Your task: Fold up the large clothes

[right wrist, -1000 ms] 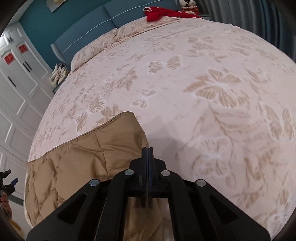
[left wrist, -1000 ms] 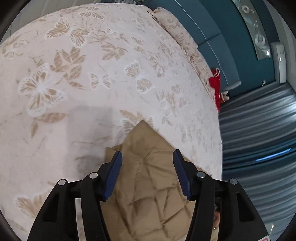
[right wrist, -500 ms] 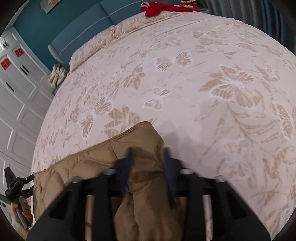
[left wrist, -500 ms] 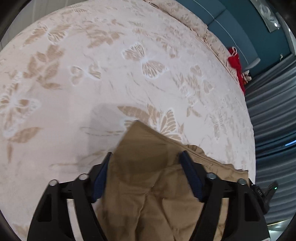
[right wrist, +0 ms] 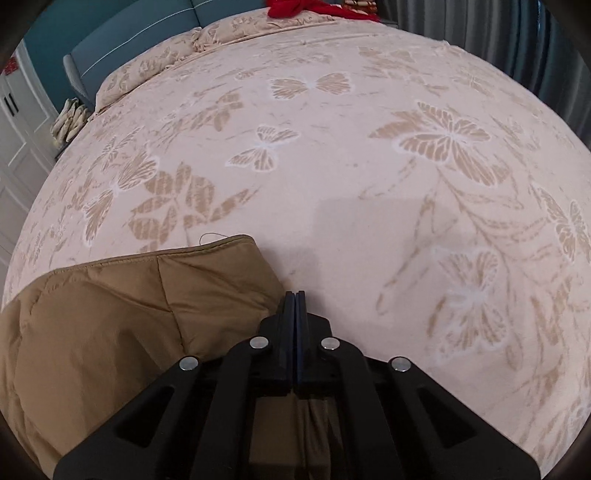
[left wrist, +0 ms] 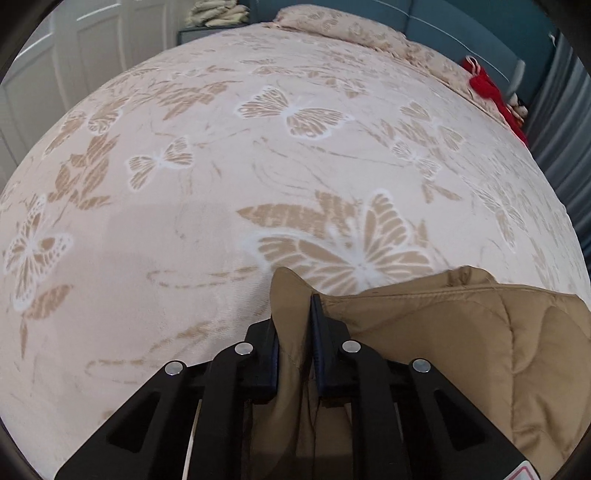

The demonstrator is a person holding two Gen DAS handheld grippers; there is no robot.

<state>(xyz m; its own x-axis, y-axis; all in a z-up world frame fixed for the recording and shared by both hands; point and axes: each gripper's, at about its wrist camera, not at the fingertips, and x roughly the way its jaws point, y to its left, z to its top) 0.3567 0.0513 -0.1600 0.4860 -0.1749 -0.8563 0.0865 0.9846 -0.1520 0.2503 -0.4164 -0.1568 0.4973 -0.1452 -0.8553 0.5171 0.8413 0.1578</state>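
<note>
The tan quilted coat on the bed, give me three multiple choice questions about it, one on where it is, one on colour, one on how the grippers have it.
1. Where does the tan quilted coat lie?
A. on the butterfly bedspread
B. on a chair
C. on the floor

2. What colour is the cloth by the pillows?
A. green
B. red
C. black

3. How is the left gripper?
A. wide open above the coat
B. pinching a coat corner
C. shut on nothing

Answers: 1 A, the coat rests on the butterfly print. 2 B, the red cloth shows near the headboard. 3 B, tan fabric stands between its pads.
</note>
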